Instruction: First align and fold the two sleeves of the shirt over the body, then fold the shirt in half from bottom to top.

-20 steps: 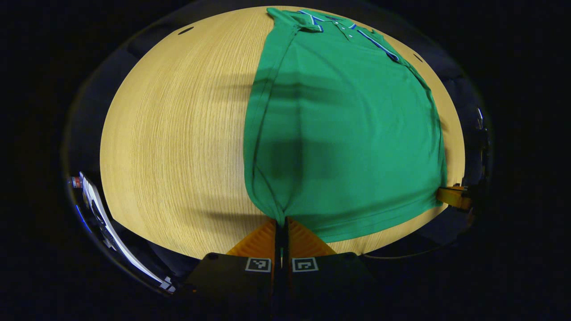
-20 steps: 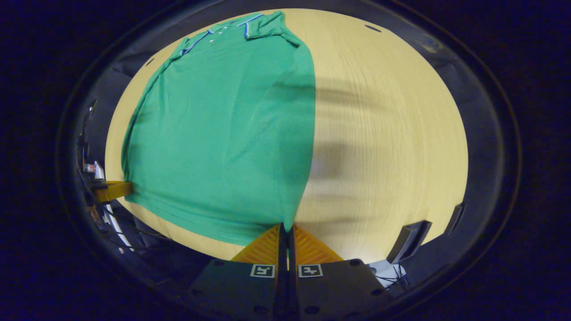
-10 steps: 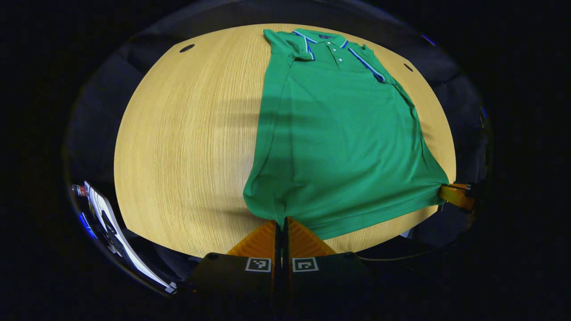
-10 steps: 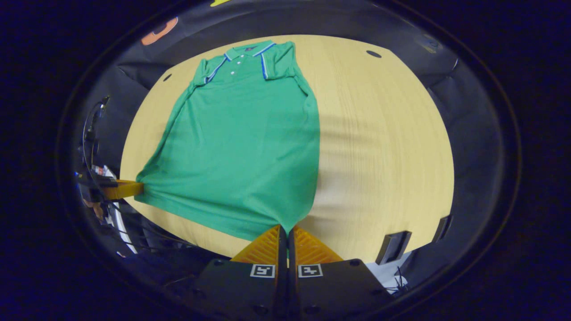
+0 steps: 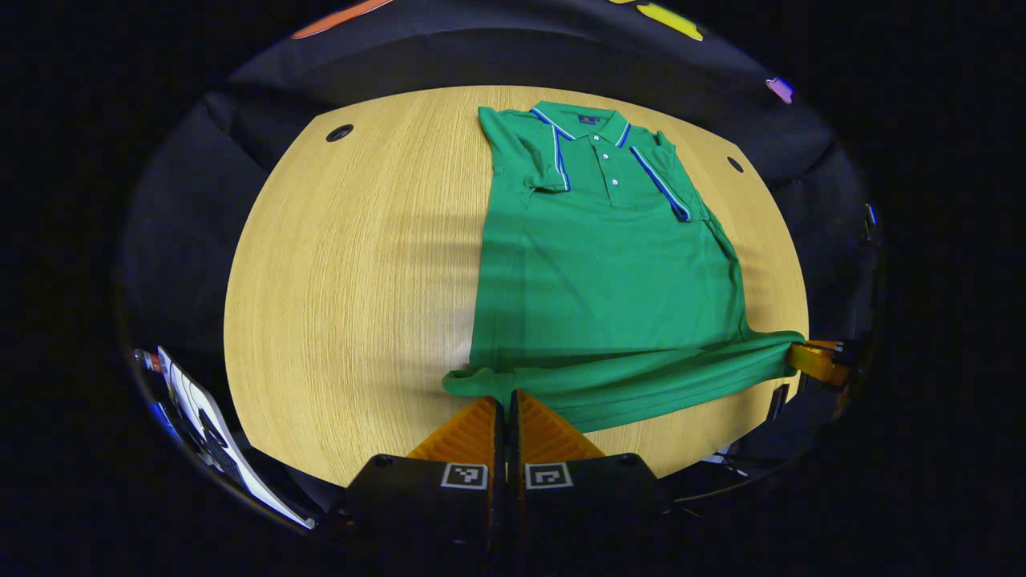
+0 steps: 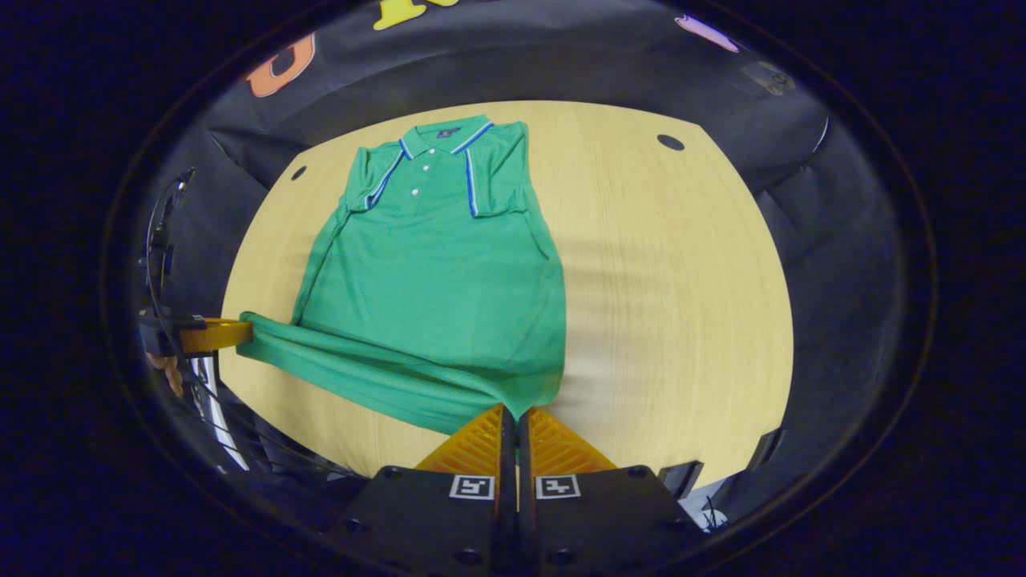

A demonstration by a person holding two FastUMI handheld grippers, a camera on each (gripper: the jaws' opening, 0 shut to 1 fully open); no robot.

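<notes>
A green polo shirt [image 5: 609, 280] lies face up on a wooden bench [image 5: 353, 280], both sleeves folded over its body, collar at the far end. The left gripper [image 5: 505, 405] is clamped on the hem's left corner; the right gripper [image 6: 514, 415] is clamped on its right corner. The hem is lifted into a taut band between them.

a round wooden table [image 5: 345, 272] with pale, fine grain stands in a dark booth. two small dark holes sit near its far edge, one to the left [image 5: 339, 132] and one to the right [image 5: 735, 164]. black cloth [image 6: 561, 72] hangs behind it as a wall. soft banded shadows cross the tabletop.
</notes>
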